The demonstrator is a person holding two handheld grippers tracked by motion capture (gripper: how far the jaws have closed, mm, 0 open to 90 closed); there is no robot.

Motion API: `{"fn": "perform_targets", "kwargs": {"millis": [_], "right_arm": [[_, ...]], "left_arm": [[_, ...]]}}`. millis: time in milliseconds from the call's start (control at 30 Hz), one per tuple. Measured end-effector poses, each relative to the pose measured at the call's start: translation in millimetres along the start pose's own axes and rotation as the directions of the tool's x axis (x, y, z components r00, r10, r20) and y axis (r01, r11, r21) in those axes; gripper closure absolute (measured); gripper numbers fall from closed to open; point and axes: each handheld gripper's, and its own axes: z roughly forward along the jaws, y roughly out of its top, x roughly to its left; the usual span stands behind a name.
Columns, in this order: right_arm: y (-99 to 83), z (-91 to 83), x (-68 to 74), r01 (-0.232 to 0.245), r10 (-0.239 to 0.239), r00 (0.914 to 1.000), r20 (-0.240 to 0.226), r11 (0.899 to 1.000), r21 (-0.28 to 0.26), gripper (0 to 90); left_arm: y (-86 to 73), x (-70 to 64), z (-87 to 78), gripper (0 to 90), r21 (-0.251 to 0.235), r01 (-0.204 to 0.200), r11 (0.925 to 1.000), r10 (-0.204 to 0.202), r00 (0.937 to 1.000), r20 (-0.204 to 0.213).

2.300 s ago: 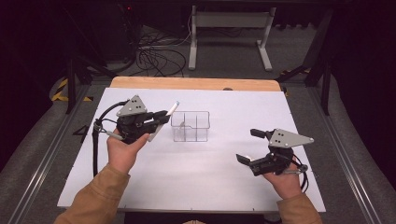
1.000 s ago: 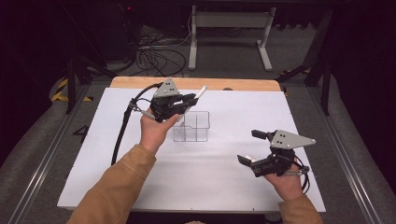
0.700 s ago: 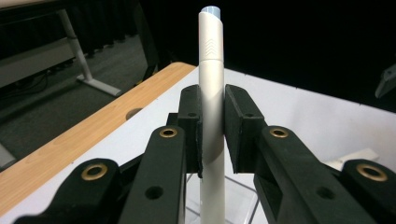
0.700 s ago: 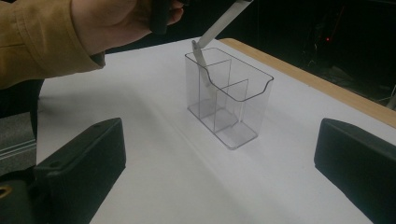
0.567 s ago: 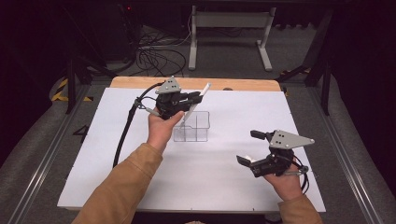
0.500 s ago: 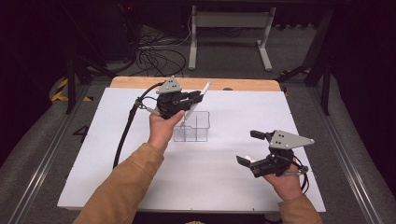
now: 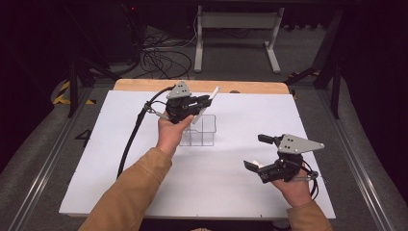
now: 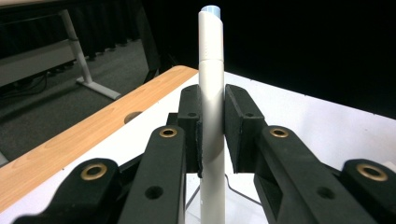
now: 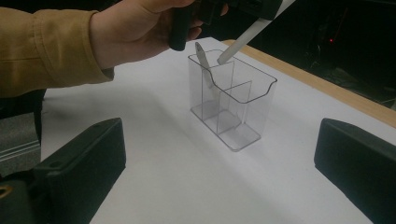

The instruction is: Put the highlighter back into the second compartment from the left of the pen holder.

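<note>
Two black jaws of the left hand-held gripper [image 8: 212, 135] are clamping a white marker [image 8: 211, 93] about midway along its barrel, the pale blue end sticking out past the jaw tips. From where I'm standing, the marker is hanging tilted over the clear organizer [image 9: 232, 100], its lower tip just at the rim of one of the back compartments and not yet down inside. A thin grey object [image 9: 201, 53] is already leaning in the neighbouring compartment.

To do this well, I'd say the hand needs to be bringing the marker closer to upright before lowering, so that the tip is clearing the divider and the rim rather than catching on them. The container looks light, so a sideways nudge could be sliding or tipping it; easing straight down and loosening the jaws only once the tip is well inside seems the safer way.

The left hand [image 7: 172, 132] is reaching forward from a tan sleeve [image 7: 132, 190], wrist bent so the gripper is pointing away and to the right above the organizer [image 7: 199, 130]. The right hand-held gripper [image 7: 262, 154] is resting low near the worktop [image 7: 120, 159], well apart from the container, jaws spread wide and gripping nothing.
</note>
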Motion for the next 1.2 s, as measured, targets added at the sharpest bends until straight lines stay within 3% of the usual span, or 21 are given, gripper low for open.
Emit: {"fn": "perform_targets", "kwargs": {"millis": [400,433,500,767,867,1200], "right_arm": [[0.8,-4.3,-1.3,0.001,-0.001,1.0,0.007,1.0,-0.014,2.2],[0.8,-4.3,-1.4,0.001,-0.001,1.0,0.008,1.0,-0.014,2.2],[0.6,-4.1,-1.4,0.0,0.0,1.0,0.007,1.0,-0.01,2.2],[0.3,-5.0,-3.0,-0.003,0.003,0.9999,0.014,1.0,-0.011,2.2],[0.4,-5.4,-3.4,-0.005,0.005,0.9999,0.016,1.0,-0.011,2.2],[0.2,-6.2,-4.1,-0.006,0.006,0.9997,0.026,1.0,-0.008,2.2]], "left_arm": [[-6.7,1.1,4.4,77.0,0.059,-0.012,0.9982,0.011,0.9999,0.007],[-6.9,0.3,4.0,75.9,0.067,-0.022,0.9975,0.022,0.9997,-0.004],[-5.7,-0.9,1.5,63.7,0.078,-0.041,0.9961,0.043,0.9987,-0.025],[5.0,-13.8,-24.5,46.9,0.059,-0.073,0.9956,0.073,0.9973,-0.004],[7.6,-21.0,-37.3,37.6,0.033,-0.089,0.9955,0.089,0.9959,-0.014],[12.8,-32.4,-69.8,28.6,0.038,-0.082,0.9959,0.082,0.9966,-0.003]]}}
